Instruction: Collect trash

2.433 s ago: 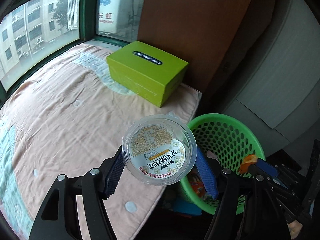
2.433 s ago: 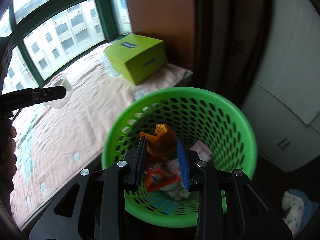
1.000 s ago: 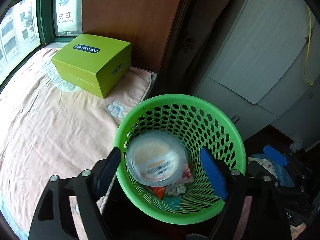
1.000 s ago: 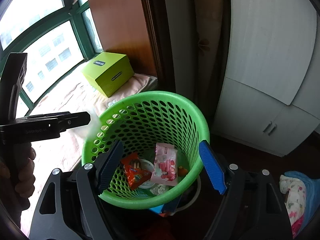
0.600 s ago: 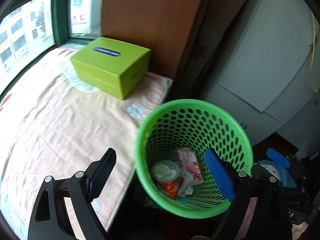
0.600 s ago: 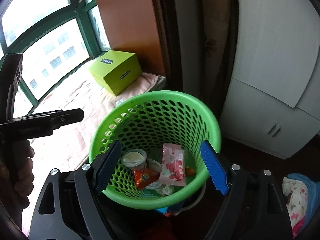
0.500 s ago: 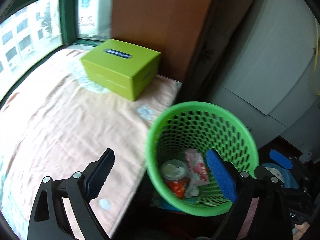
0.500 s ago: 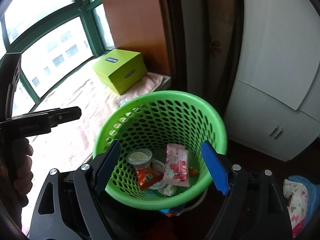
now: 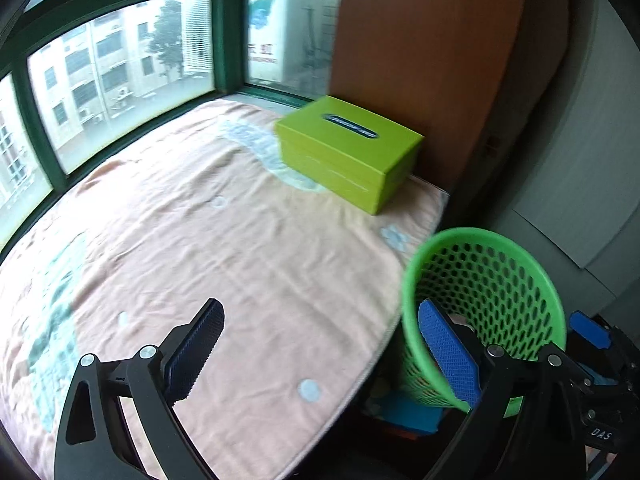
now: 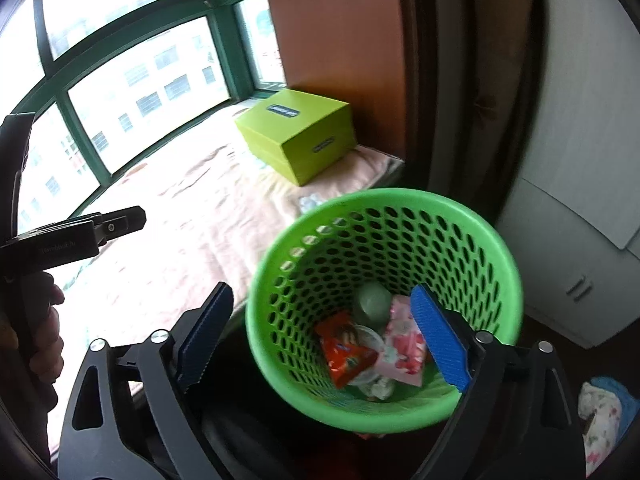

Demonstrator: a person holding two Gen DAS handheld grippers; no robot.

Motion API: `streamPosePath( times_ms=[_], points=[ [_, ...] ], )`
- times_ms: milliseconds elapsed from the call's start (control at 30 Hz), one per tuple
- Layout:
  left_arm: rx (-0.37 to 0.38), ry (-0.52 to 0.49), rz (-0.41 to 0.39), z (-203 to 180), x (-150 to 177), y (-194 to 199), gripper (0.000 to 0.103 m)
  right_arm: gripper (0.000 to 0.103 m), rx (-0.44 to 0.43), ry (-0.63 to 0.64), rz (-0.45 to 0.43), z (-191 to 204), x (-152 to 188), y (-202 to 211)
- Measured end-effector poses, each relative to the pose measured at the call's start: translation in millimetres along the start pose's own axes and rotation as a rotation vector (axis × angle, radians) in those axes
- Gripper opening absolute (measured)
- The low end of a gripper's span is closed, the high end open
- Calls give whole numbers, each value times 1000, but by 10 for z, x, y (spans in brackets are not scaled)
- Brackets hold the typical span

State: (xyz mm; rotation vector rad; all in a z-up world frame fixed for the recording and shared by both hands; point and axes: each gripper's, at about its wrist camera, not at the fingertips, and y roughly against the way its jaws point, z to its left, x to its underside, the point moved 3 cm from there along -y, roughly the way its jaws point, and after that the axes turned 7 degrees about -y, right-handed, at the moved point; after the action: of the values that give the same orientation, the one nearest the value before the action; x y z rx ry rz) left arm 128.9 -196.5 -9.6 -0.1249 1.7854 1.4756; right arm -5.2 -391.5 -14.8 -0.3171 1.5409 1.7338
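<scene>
A green perforated waste basket (image 10: 384, 216) stands on the floor beside the bed; it also shows in the left wrist view (image 9: 486, 242). Inside lie a clear plastic cup (image 10: 374, 304), an orange snack packet (image 10: 346, 350) and a pink wrapper (image 10: 404, 350). My right gripper (image 10: 320, 336) is open and empty above the basket's near rim. My left gripper (image 9: 320, 348) is open and empty over the pink blanket (image 9: 200, 240), left of the basket. It also shows at the left of the right wrist view (image 10: 120, 220).
A lime-green box (image 9: 348, 152) sits at the blanket's far right corner against a brown wooden panel (image 9: 420, 40). Windows run along the far left. White cabinet doors (image 10: 580, 160) stand to the right. Cloth items (image 10: 604, 416) lie on the floor at lower right.
The cup left my left gripper and fell into the basket. My right gripper let go of the orange piece. My left gripper has swung left, back over the blanket, open.
</scene>
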Motion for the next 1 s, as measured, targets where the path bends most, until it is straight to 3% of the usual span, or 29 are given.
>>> streamPosePath(
  times_ms=[600,1000],
  points=[
    [-183,130,-50,676,348,425,95,93,-63,84,3,614,36,-123],
    [-268,162,-91,796,516,604,95,93,-70,102,5,786,114,-211]
  ],
)
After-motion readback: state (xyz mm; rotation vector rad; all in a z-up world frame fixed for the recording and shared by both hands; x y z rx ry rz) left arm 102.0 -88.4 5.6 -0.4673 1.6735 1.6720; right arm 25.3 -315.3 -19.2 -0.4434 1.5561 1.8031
